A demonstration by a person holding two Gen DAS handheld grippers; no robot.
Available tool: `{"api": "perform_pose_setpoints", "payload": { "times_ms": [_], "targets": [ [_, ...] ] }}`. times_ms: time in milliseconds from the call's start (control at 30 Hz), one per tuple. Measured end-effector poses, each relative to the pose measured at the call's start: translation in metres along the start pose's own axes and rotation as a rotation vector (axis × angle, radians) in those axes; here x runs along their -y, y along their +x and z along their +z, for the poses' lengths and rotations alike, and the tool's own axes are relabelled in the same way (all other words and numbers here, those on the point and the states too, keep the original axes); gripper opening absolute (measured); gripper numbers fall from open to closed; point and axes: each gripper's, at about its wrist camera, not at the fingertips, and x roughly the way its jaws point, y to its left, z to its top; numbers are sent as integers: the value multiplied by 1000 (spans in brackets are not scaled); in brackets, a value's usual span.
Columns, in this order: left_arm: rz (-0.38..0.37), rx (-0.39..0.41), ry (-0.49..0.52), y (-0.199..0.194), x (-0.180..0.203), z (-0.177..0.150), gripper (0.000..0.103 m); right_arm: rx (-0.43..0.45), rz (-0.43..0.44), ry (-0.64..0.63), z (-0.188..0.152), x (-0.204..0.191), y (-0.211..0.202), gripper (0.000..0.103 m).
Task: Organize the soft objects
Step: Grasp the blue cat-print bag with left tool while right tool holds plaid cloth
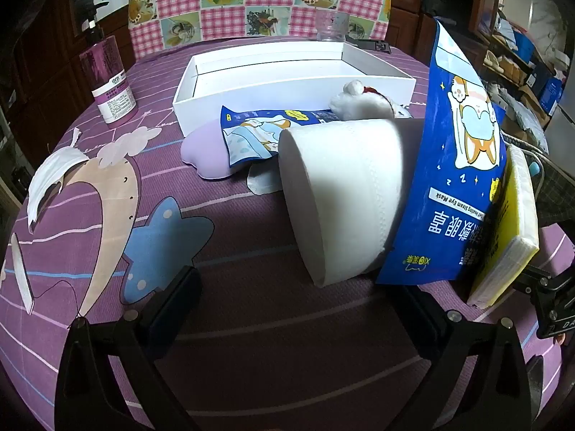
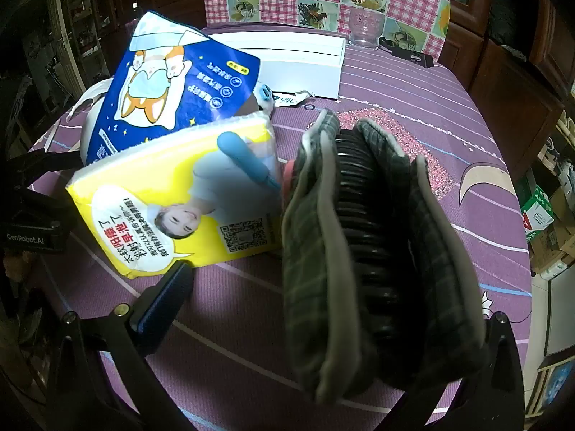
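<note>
Purple patterned tablecloth (image 1: 251, 222), dark wood cabinets, left gripper (image 1: 298, 309) wide, empty, right gripper (image 2: 323, 305) likewise.

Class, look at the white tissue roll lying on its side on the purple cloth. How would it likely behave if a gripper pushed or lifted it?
The tissue roll lies on its curved side, so a push would probably roll it. It looks like soft paper, likely light and squashy under the pads. The blue eye-mask bag seems to lean on it and may topple.

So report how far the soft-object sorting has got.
Done: nothing; the white box looks empty. In hand: nothing; left hand-held gripper and right hand-held gripper are open. Left: tissue roll, blue eye-mask bag, yellow tissue pack, grey plaid slippers.
</note>
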Motion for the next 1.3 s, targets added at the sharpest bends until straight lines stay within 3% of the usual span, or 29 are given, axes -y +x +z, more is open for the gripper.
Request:
{"api": "perform_pose_setpoints", "payload": {
  "times_ms": [400, 500, 767, 1000, 1200, 1300],
  "targets": [
    [14, 1, -6, 2, 4, -2, 103, 9, 2, 29, 0, 0, -2, 103],
    [-6, 11, -25, 0, -2, 0, 103, 48, 59, 70, -1, 9, -11, 96],
    [-67, 140, -62, -29, -7, -5, 103, 219, 160, 138, 3, 18, -39, 95],
    [-27, 163, -54, -34, -7, -3, 103, 295, 283, 219, 3, 30, -42, 95],
    [-48, 166, -66, -35, -11, -3, 103, 269, 264, 213, 4, 28, -42, 95],
    [-93, 182, -71, -39, -12, -4, 103, 257, 268, 203, 2, 26, -40, 95]
  ]
}}
